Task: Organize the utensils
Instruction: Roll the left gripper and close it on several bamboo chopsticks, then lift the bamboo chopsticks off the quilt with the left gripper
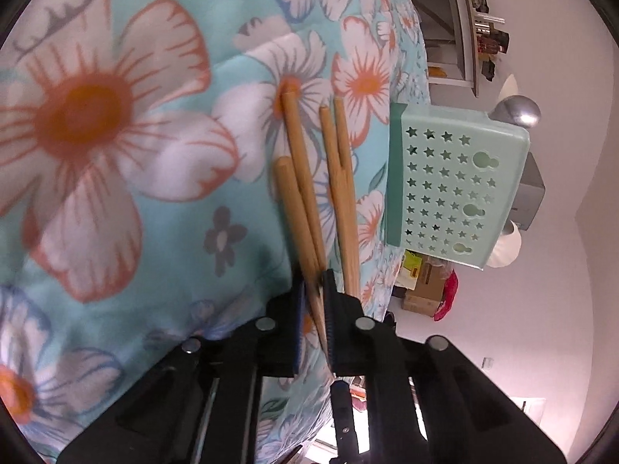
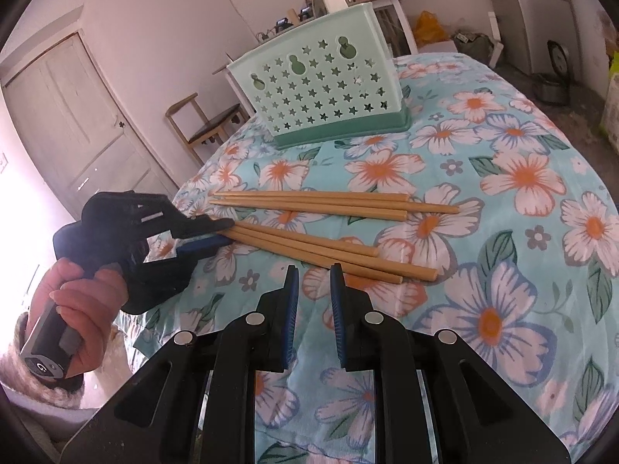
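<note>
Now left gripper pinches 1 wooden chopstick by its thin end for lifting toward the star-holed holder; right gripper narrow, empty, waiting.

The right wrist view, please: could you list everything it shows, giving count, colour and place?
chopsticks: six, light wood, lying mid-cloth in two groups of three
utensil holder: one, mint green with star holes, upright at the far end
tablecloth: one, turquoise floral, covering the table
chair: one, wooden, beyond the table
door: one, white, left wall
left claw: black, shut on chopstick tips
right claw: black, open, empty
hand: one, gripping the left handle
</note>
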A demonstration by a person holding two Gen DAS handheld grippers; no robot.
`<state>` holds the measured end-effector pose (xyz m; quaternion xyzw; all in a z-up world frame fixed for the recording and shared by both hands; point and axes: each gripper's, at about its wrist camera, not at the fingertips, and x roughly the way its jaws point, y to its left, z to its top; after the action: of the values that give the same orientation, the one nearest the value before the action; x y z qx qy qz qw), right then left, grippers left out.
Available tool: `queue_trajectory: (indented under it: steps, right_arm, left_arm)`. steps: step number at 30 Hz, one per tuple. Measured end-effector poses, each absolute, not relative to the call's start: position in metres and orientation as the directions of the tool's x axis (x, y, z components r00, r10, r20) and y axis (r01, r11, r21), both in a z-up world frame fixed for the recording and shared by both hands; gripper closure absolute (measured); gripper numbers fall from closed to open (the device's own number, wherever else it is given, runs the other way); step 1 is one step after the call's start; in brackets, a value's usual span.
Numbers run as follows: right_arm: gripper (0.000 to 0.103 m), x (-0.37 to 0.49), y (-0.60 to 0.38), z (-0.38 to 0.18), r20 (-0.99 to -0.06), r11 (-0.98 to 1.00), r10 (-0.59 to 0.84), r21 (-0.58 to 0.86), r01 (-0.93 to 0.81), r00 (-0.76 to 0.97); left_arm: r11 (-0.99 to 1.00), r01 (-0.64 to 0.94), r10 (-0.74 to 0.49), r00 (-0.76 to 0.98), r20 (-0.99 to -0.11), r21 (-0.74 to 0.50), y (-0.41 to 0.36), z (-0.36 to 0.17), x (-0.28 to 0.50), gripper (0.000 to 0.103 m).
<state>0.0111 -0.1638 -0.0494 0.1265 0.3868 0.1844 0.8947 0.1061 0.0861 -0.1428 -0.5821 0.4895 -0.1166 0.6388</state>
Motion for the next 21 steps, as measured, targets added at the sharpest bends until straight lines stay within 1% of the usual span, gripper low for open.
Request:
queue_trajectory:
  steps: [6,14,16,17,21]
  right_arm:
    - [0.086,0.011,-0.162,-0.047,-0.639,0.897,0.433,0.372,-0.237,0.636]
    - [0.086,0.011,-0.156,-0.045,-0.638,0.897,0.436,0.367,-0.247,0.635]
    - [0.086,0.010,-0.154,-0.044,-0.639,0.898,0.434,0.363,-0.249,0.635]
    - [0.086,0.010,-0.154,-0.044,-0.639,0.899,0.433,0.360,-0.250,0.636]
    - [0.086,0.009,-0.155,-0.044,-0.642,0.901,0.427,0.361,-0.241,0.637]
  left_arm:
    - [0.327,-0.378,-0.725,0.488,-0.487,-0.866,0.102,-0.140,0.089,0.095]
    - [0.344,-0.374,-0.717,0.488,-0.498,-0.861,0.120,-0.133,0.071,0.093]
    - [0.313,-0.390,-0.725,0.491,-0.483,-0.866,0.122,-0.136,0.072,0.089]
    - [0.282,-0.401,-0.735,0.494,-0.464,-0.872,0.123,-0.139,0.073,0.084]
    - [0.246,-0.439,-0.737,0.494,-0.461,-0.864,0.123,-0.145,0.077,0.082]
